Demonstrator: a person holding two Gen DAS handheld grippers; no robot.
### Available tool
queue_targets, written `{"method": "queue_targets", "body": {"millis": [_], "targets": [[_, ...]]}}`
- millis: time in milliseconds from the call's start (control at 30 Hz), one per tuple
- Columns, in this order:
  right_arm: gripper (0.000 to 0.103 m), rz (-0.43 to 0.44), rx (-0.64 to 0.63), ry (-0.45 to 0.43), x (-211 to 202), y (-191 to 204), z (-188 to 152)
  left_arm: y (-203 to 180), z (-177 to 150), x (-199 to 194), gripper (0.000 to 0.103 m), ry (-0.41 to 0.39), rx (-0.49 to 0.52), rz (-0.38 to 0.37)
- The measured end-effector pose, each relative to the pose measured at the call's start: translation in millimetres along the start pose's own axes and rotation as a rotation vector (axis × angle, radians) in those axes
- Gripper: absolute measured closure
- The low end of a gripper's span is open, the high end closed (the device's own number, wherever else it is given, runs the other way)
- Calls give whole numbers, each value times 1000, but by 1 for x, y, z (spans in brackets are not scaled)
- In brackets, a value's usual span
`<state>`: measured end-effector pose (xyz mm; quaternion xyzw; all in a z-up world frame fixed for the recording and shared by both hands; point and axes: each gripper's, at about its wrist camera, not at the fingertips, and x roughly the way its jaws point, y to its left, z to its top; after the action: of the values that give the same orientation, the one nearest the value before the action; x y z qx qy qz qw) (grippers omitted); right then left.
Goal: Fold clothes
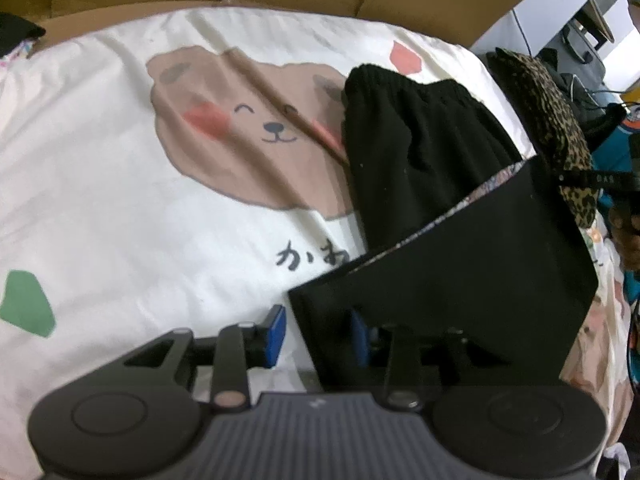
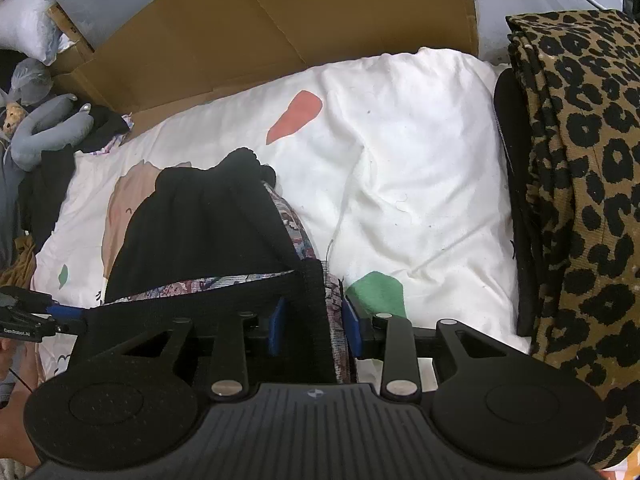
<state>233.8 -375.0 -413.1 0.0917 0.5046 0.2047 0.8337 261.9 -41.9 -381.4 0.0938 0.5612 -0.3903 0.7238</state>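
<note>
A black garment (image 1: 420,152) with a patterned lining lies on a white bear-print sheet (image 1: 120,200). Its near edge is lifted and stretched between the two grippers. My left gripper (image 1: 320,320) is shut on the left corner of that edge, and the black flap hides most of its right finger. In the right wrist view my right gripper (image 2: 314,320) is shut on the ribbed band of the black garment (image 2: 200,232), blue pads on either side. The left gripper (image 2: 40,320) shows at the far left, holding the same edge.
A leopard-print cloth (image 2: 580,160) is stacked at the right edge of the white sheet (image 2: 400,160). Cardboard (image 2: 280,20) stands behind the bed. A grey plush toy (image 2: 48,132) and dark clothes lie at the far left. Clutter fills the far right (image 1: 592,92).
</note>
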Motion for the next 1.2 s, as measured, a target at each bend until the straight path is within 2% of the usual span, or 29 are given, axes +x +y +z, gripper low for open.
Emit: {"method": "queue_targets", "body": {"millis": [333,400,533,567,600,767,1000,1200], "targets": [[61,11,-3,13,7,-4,-1,6,-1,12,68,-23,-17,-37],[61,22,11,17,12,-8,-2,7,-2,11,72,-29,-24,-42],[62,38,28,14,16,-10,-4,8,-2,9,92,-31,-43,-54],[64,38,24,8,15,-9,-3,8,-3,7,93,-34,-42,-50],[72,39,21,3,14,-9,-3,8,-3,6,94,-38,-43,-45],[87,6,-60,-31,3,6,-2,4,0,-2,96,-51,-29,-28],[93,-31,-132,-99,-25,24,-2,3,5,-25,96,-79,-42,-34],[97,-42,-127,-150,-47,34,-4,-3,14,-44,96,-114,-51,-27]]}}
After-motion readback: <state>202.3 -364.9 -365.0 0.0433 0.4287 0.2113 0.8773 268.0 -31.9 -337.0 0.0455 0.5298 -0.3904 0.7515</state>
